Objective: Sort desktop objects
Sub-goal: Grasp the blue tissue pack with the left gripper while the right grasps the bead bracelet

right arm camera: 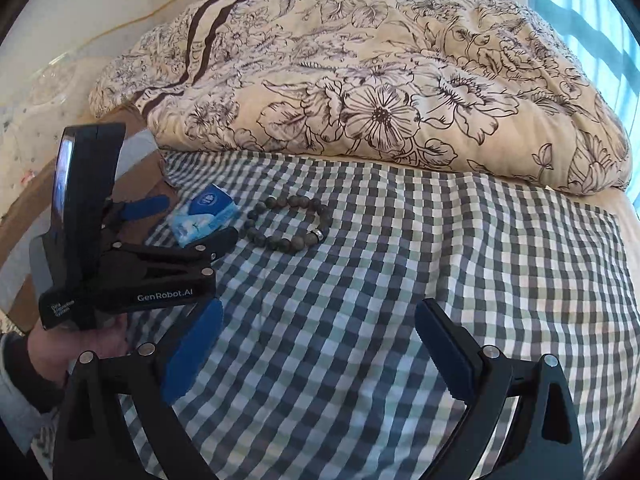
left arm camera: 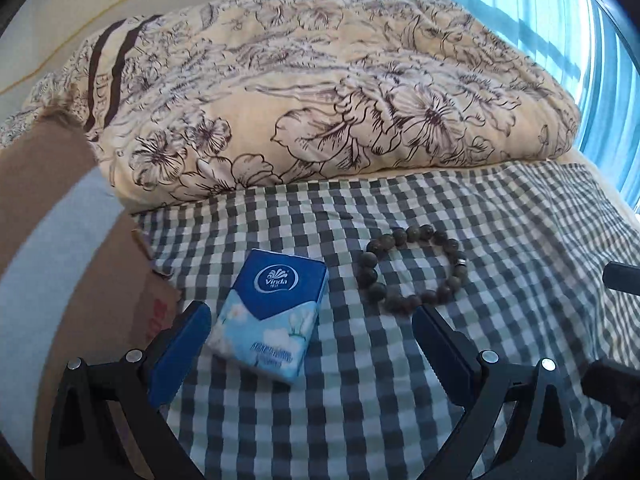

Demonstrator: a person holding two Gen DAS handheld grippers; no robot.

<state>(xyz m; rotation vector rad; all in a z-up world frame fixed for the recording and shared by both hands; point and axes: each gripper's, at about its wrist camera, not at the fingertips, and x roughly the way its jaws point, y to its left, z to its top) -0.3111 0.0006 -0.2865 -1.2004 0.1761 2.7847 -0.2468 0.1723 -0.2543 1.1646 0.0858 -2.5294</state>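
The left gripper (left arm camera: 312, 320) hangs low over the checked sheet (left arm camera: 500, 240) with its blue pads spread wide and nothing between them; the tissue pack (left arm camera: 268, 316) lies flat just inside its left pad, so the approach looks aimed at straddling the pack. The bead bracelet (left arm camera: 412, 268) rests near the pack on its right, apart from it. The right gripper (right arm camera: 316, 340) also stands wide apart and empty, held back over bare sheet, probably waiting its turn. A cardboard box (left arm camera: 60, 240) sits at the sheet's left edge, likely the sorting destination, below the flowered quilt (left arm camera: 320, 92).
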